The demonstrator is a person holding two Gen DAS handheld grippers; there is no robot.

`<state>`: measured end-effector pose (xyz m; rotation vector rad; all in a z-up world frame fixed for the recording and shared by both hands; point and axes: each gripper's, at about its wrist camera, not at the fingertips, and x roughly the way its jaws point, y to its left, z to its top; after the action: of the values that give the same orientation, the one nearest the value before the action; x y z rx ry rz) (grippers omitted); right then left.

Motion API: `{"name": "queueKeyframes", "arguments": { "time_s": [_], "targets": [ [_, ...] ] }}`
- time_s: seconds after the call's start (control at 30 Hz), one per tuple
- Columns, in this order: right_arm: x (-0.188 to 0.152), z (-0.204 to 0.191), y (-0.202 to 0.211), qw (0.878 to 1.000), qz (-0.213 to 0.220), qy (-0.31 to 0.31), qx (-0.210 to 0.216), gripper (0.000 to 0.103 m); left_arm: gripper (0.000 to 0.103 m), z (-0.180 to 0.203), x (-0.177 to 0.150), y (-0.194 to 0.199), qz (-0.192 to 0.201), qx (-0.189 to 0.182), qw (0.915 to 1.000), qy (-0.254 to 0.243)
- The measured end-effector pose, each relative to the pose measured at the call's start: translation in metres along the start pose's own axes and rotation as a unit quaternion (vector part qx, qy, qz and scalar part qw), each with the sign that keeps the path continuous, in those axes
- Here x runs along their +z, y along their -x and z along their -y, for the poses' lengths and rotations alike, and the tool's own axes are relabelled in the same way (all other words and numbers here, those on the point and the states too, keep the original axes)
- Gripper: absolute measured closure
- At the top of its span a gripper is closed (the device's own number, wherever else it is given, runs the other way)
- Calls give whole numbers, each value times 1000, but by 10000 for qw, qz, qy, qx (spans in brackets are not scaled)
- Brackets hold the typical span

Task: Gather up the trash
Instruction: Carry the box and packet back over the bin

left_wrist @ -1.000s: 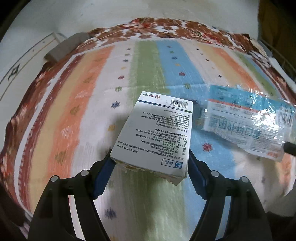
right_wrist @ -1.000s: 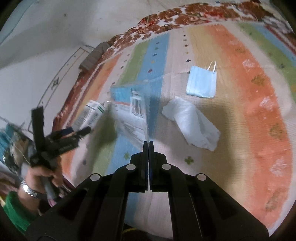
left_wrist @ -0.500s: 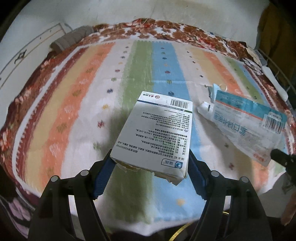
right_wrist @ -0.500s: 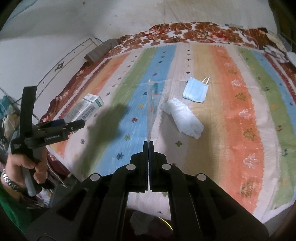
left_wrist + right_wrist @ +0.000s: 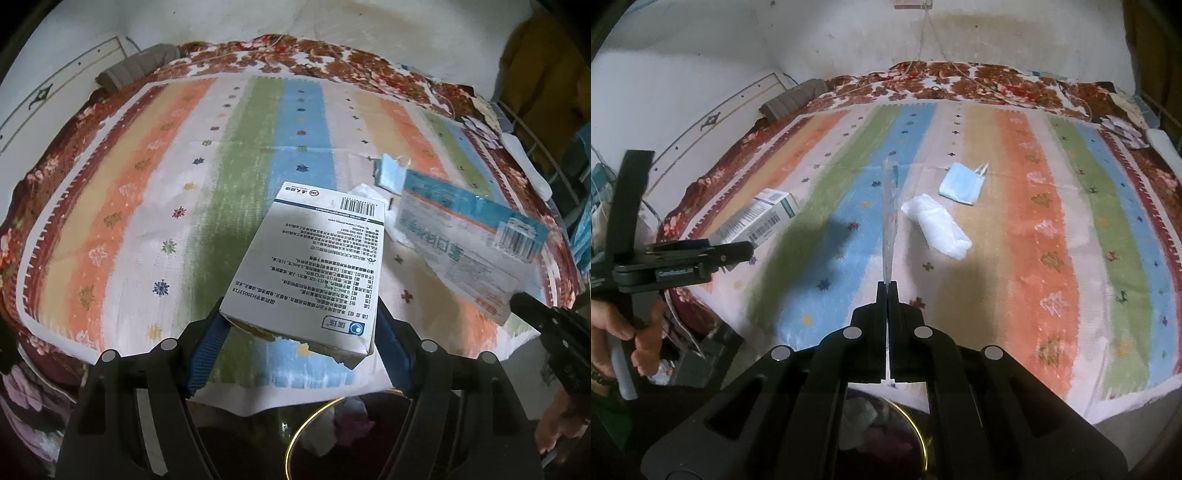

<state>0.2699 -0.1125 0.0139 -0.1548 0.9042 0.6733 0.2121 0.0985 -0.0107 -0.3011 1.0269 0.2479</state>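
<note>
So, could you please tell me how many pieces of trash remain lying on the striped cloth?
2: a blue face mask and a crumpled white tissue just nearer, both mid-cloth.

Left half of striped cloth bare, open for passage. Mid-cloth obstacles: tissue wad and blue mask, near each other, not touching. Right stripes free to the far edge. Box fills the left gripper; wrapper hangs from the right gripper. Below the near cloth edge, gold-rimmed bin sits under both grippers.
</note>
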Motion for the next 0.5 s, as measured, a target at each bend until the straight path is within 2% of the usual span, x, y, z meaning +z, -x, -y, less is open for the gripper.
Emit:
{"name": "queueKeyframes", "arguments": {
  "time_s": [0.5],
  "targets": [
    [-39,-12,39,9998,117,131,54,103,29,25,-41,43,221,-521,9984,1]
  ]
}}
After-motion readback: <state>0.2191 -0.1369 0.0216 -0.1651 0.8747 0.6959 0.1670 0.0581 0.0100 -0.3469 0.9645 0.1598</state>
